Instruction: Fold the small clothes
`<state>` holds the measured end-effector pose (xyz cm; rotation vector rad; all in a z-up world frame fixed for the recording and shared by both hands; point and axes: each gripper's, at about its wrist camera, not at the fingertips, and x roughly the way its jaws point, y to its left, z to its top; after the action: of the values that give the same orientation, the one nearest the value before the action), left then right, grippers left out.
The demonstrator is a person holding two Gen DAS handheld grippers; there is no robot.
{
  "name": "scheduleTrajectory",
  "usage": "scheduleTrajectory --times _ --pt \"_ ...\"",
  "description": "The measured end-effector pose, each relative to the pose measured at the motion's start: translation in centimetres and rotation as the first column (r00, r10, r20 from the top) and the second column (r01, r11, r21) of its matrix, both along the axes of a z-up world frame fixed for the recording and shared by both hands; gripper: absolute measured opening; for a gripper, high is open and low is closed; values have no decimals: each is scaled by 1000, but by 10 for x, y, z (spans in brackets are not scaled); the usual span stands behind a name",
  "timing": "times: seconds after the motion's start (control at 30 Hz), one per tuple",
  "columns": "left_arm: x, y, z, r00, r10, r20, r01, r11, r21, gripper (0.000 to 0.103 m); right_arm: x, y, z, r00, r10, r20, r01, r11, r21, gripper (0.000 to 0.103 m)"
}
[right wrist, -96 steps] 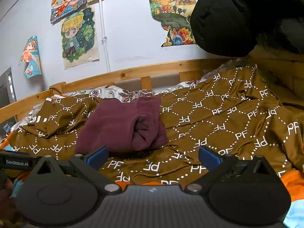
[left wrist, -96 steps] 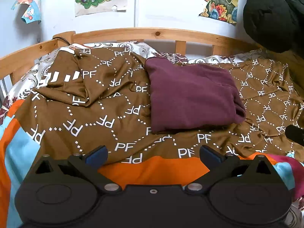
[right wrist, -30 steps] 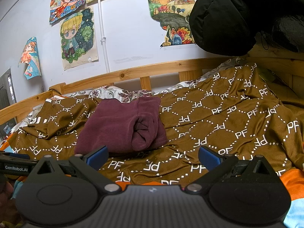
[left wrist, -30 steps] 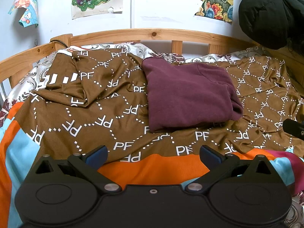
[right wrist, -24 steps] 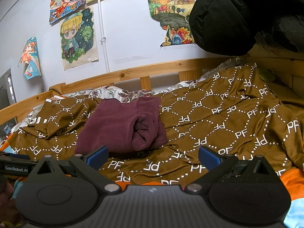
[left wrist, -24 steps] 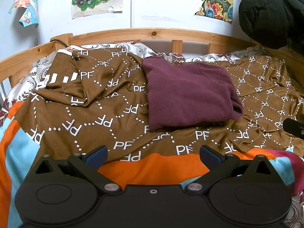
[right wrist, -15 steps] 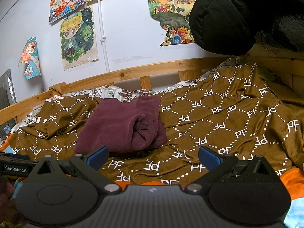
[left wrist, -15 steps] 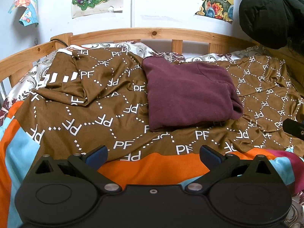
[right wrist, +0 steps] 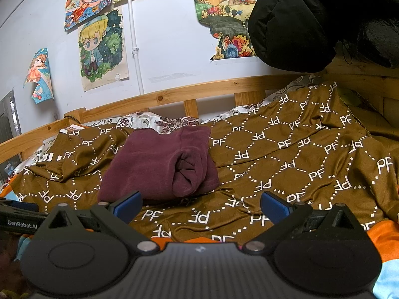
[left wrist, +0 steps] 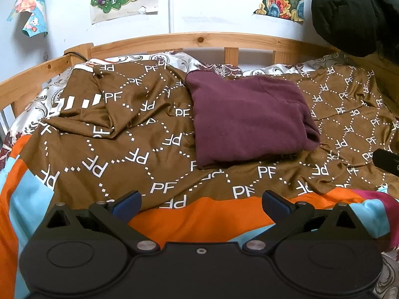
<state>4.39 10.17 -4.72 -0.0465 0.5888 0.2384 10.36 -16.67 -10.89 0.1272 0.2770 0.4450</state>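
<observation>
A maroon garment point(left wrist: 247, 119) lies folded into a thick rectangle on the brown "PF" blanket point(left wrist: 139, 154), toward the back middle of the bed. In the right wrist view the same maroon garment point(right wrist: 159, 164) shows its rolled folded edge facing me. My left gripper point(left wrist: 200, 203) is open, held back over the orange stripe, well short of the garment. My right gripper point(right wrist: 200, 205) is open too, with nothing between its fingers, just in front of the garment's near edge. The left gripper's body point(right wrist: 18, 218) shows at the left edge of the right wrist view.
A wooden bed rail point(left wrist: 199, 39) runs along the back below a white wall with posters. A black padded jacket point(right wrist: 311, 20) hangs at the upper right. An orange and light-blue cover point(left wrist: 212, 219) lies at the near edge. A bunched fold of blanket point(left wrist: 84, 109) sits at the left.
Since 3.2 s ago both views have shifted only slightly. Over the last second nothing has visibly moved; the garment lies as before.
</observation>
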Motion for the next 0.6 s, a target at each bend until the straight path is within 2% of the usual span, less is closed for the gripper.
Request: scheduleTrajectory --times 0.6 --pt "-1 -2 0 1000 -21 -3 21 1000 9 102 0 1 -1 1000 -1 -1 1 1000 0 103"
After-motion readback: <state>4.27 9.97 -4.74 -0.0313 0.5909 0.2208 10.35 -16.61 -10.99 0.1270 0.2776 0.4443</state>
